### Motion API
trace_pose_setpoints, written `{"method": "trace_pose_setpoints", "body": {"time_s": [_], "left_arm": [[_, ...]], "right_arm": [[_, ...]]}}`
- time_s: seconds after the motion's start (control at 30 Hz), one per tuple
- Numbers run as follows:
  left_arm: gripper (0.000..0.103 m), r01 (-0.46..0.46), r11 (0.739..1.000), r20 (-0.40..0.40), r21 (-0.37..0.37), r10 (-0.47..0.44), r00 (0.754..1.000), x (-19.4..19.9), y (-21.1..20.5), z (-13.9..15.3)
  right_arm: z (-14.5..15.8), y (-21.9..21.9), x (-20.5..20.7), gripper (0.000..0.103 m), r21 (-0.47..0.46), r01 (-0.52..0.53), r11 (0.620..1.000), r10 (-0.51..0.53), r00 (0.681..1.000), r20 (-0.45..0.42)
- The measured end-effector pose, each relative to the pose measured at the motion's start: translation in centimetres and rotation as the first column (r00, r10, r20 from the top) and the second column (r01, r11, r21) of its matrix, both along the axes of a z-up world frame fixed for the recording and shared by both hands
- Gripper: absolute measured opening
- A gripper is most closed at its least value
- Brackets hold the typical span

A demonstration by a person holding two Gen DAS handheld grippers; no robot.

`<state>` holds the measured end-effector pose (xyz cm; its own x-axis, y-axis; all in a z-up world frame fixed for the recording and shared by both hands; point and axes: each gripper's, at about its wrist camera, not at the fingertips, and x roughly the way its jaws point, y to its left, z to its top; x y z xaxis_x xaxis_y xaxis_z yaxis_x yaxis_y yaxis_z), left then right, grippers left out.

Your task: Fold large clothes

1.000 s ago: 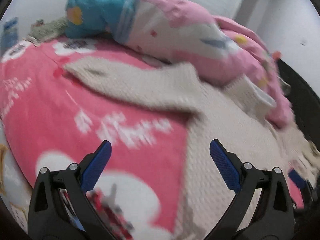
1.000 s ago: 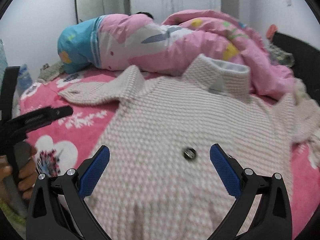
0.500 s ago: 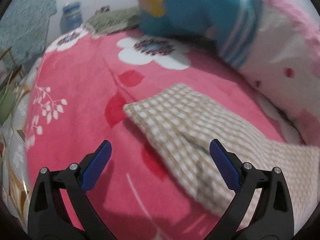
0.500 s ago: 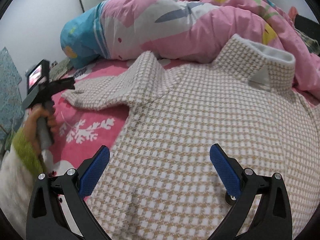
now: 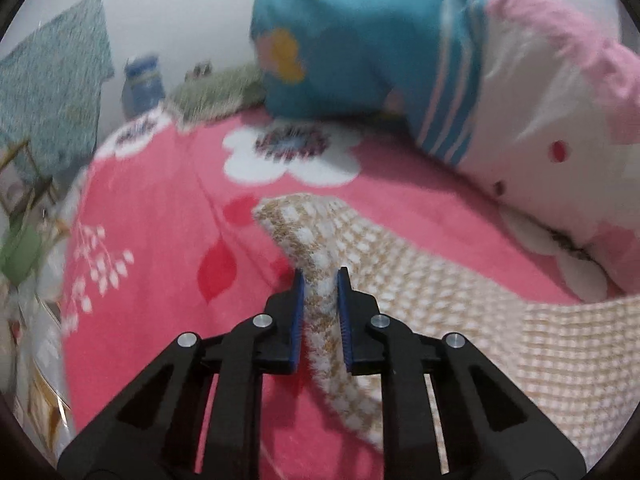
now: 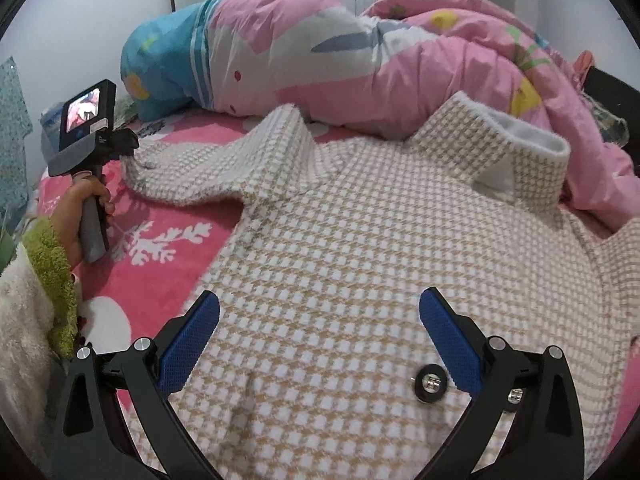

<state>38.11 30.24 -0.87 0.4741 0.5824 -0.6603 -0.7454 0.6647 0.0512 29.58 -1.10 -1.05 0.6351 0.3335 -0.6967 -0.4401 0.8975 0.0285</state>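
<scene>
Left gripper [image 5: 320, 280] pinches sleeve cuff [image 5: 316, 236]; right view shows whole coat [image 6: 380, 264]

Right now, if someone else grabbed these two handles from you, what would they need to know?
Left gripper: shut on the cuff of the coat's sleeve.
Right gripper: open, holding nothing, above the coat's front.
The checked coat lies spread flat on the pink blanket, collar toward the quilt, button near the right gripper.
Done: sleeve gripped. No fold shows yet.
Left: probably bring the sleeve across the body, then fold the rest.
</scene>
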Motion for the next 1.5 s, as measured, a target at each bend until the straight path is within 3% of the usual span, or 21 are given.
{"method": "trace_pose_setpoints", "body": {"time_s": [0.13,0.27,0.33,0.43,0.53,0.57,0.63,0.7,0.77,0.87,1.0,1.17,1.3,1.4,1.5], "left_arm": [[0.013,0.108,0.986,0.079,0.125,-0.119,0.99,-1.2,-5.7,4.8],[0.013,0.28,0.936,0.131,0.215,-0.312,0.941,-2.7,-13.8,9.0],[0.013,0.415,0.878,0.126,0.238,-0.452,0.883,-3.5,-19.5,10.5],[0.013,0.585,0.782,0.086,0.217,-0.612,0.786,-4.2,-27.1,10.7],[0.014,0.71,0.693,0.038,0.124,-0.719,0.694,-4.2,-32.9,8.7],[0.016,0.75,0.658,0.026,0.063,-0.752,0.658,-4.1,-34.5,7.4],[0.027,0.795,0.605,0.008,-0.051,-0.796,0.606,-3.9,-36.4,5.1],[0.044,0.817,0.568,-0.002,-0.102,-0.821,0.571,-4.7,-37.8,3.5],[0.069,0.821,0.568,0.004,-0.049,-0.822,0.569,-6.4,-38.5,3.4],[0.083,0.836,0.549,0.051,-0.026,-0.834,0.549,-9.1,-38.4,4.5],[0.087,0.831,0.551,0.064,-0.079,-0.829,0.556,-11.1,-36.7,4.8],[0.088,0.773,0.595,0.021,-0.222,-0.789,0.614,-10.9,-33.9,0.5],[0.088,0.736,0.619,-0.017,-0.275,-0.768,0.64,-11.1,-32.7,-2.6],[0.088,0.728,0.616,-0.029,-0.301,-0.769,0.638,-11.2,-32.0,-4.1],[0.091,0.739,0.598,0.002,-0.309,-0.777,0.63,-11.4,-31.5,-4.4]], "right_arm": [[1.6,-1.8,-1.2,0.097,0.031,0.034,0.999,-0.035,0.999,0.018],[3.1,-4.1,-3.1,0.097,0.042,0.066,0.997,-0.068,0.997,0.045],[3.6,-5.5,-4.1,0.097,0.037,0.088,0.995,-0.09,0.994,0.061],[4.0,-8.3,-5.7,0.097,0.039,0.14,0.989,-0.143,0.987,0.071],[3.7,-11.6,-6.9,0.097,0.054,0.206,0.977,-0.209,0.976,0.057],[3.3,-12.8,-7.2,0.097,0.053,0.228,0.972,-0.23,0.972,0.041],[2.4,-14.8,-7.6,0.097,0.049,0.256,0.965,-0.256,0.967,-0.004],[1.0,-16.7,-7.5,0.097,0.031,0.279,0.96,-0.277,0.959,-0.062],[-0.3,-17.5,-7.2,0.097,0.002,0.292,0.956,-0.29,0.951,-0.103],[-2.9,-18.2,-6.0,0.097,-0.037,0.282,0.959,-0.284,0.941,-0.183],[-5.2,-18.2,-4.5,0.097,-0.038,0.255,0.966,-0.257,0.937,-0.236],[-6.7,-16.8,-3.6,0.097,-0.073,0.202,0.977,-0.213,0.949,-0.234],[-7.1,-17.0,-3.3,0.097,-0.042,0.187,0.982,-0.191,0.952,-0.237],[-7.5,-18.0,-3.5,0.097,0.021,0.183,0.983,-0.173,0.955,-0.242],[-7.6,-18.4,-4.1,0.097,0.025,0.161,0.987,-0.152,0.964,-0.217]]}}
